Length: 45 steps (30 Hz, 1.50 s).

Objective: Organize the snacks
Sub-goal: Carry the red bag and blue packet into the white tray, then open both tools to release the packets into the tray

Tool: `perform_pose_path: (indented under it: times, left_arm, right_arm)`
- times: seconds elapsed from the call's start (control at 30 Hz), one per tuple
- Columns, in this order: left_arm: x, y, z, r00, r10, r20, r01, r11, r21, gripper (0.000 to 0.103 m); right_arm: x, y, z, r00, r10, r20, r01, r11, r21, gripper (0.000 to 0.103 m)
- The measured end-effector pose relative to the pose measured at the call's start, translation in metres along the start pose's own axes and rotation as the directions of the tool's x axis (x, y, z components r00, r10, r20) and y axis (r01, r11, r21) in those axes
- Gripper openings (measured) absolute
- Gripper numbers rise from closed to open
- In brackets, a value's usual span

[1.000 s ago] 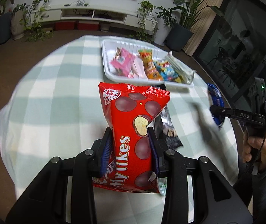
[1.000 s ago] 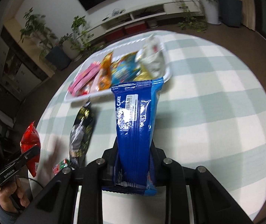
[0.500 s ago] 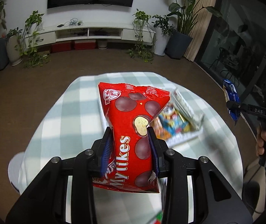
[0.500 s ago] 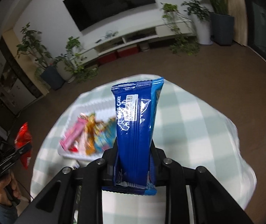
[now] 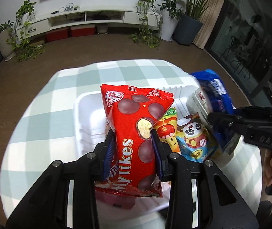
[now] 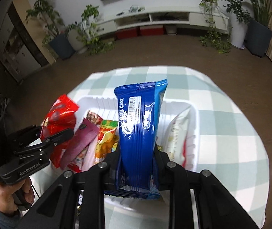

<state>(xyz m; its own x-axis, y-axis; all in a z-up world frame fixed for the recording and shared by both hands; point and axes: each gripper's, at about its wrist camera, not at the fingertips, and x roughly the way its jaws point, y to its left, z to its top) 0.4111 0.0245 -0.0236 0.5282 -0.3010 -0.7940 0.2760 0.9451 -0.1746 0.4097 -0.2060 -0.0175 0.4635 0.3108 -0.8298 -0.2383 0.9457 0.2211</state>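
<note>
My left gripper (image 5: 134, 147) is shut on a red Mylikes bag (image 5: 134, 133) and holds it upright over the left part of the white tray (image 5: 86, 114). My right gripper (image 6: 137, 152) is shut on a blue roll-cake packet (image 6: 139, 122), upright over the tray's (image 6: 195, 126) middle. In the tray lie an orange packet (image 5: 166, 131), a panda packet (image 5: 195, 137) and a white packet (image 5: 198, 101). The right gripper also shows in the left wrist view (image 5: 225, 126), the left gripper in the right wrist view (image 6: 46, 133).
The tray stands on a round table with a green-and-white checked cloth (image 5: 50, 103). In the right wrist view a pink packet (image 6: 80, 143) lies at the tray's left. Brown floor, a TV bench and potted plants lie beyond the table.
Both grippers have come down and forward from high above the table to just over the tray, each still holding its packet. They now stand close beside each other.
</note>
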Motion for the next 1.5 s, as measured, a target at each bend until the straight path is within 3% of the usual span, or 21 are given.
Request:
perform_pose_path:
  times: [0.53, 0.83, 0.9, 0.93, 1.0, 1.27, 1.5]
  left_arm:
    - [0.052, -0.011, -0.010, 0.998, 0.028, -0.057, -0.027, 1.000, 0.016, 0.036]
    - [0.064, -0.002, -0.015, 0.999, 0.026, -0.045, -0.026, 1.000, -0.017, 0.040]
    - [0.062, 0.000, -0.014, 0.998, 0.027, -0.048, -0.028, 0.999, -0.021, 0.044]
    - [0.061, 0.001, -0.014, 0.999, 0.026, -0.044, -0.027, 0.999, -0.024, 0.050]
    - [0.055, 0.001, -0.013, 0.999, 0.040, -0.031, -0.041, 0.999, -0.028, 0.057]
    - [0.028, -0.010, -0.010, 0.997, 0.072, 0.015, -0.073, 0.997, 0.012, 0.069]
    - [-0.016, -0.010, -0.022, 0.995, 0.079, 0.057, -0.080, 0.997, 0.010, 0.084]
  right_arm:
    - [0.042, 0.004, -0.013, 0.997, -0.064, -0.031, 0.063, 0.998, -0.005, 0.028]
    - [0.048, 0.012, -0.019, 0.996, -0.090, -0.010, 0.090, 0.995, -0.032, 0.028]
    - [0.044, 0.013, -0.018, 0.996, -0.094, 0.004, 0.094, 0.995, -0.032, 0.030]
    - [0.043, 0.015, -0.018, 0.996, -0.093, 0.012, 0.093, 0.995, -0.032, 0.033]
    - [0.038, 0.017, -0.018, 0.994, -0.103, 0.034, 0.104, 0.994, -0.034, 0.043]
    - [0.017, 0.020, -0.012, 0.991, -0.108, 0.075, 0.111, 0.993, -0.042, 0.046]
    - [-0.014, 0.021, -0.018, 0.987, -0.097, 0.129, 0.100, 0.995, -0.021, 0.070]
